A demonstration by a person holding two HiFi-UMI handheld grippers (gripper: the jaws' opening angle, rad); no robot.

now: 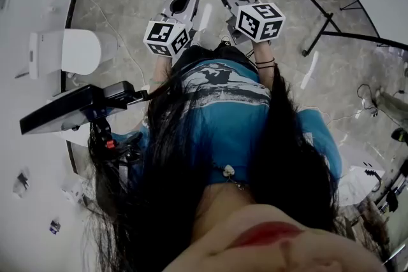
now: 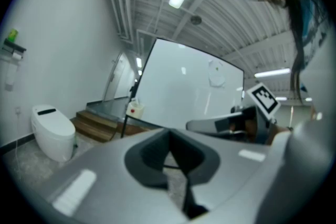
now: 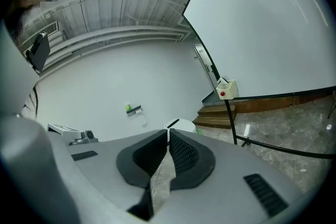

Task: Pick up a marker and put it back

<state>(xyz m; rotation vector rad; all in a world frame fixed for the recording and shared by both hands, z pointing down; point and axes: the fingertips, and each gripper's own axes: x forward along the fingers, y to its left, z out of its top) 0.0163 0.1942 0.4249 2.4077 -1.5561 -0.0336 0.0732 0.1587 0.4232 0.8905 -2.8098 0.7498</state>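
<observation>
Holding both grippers shut and empty, short of the whiteboard

Your left gripper (image 2: 169,135) and right gripper (image 3: 168,134) each have the jaws pressed together with nothing between them, side by side in front of your body and over the marbled floor (image 1: 127,3). No marker shows in any view, so I cannot tell where it lies. It may wait at the whiteboard (image 2: 178,86) beyond the grippers to be lifted, or it may already lie back there. In both cases, I think it helps to hold the grippers steady and apart, and to turn your head toward the whiteboard until the marker is seen.
</observation>
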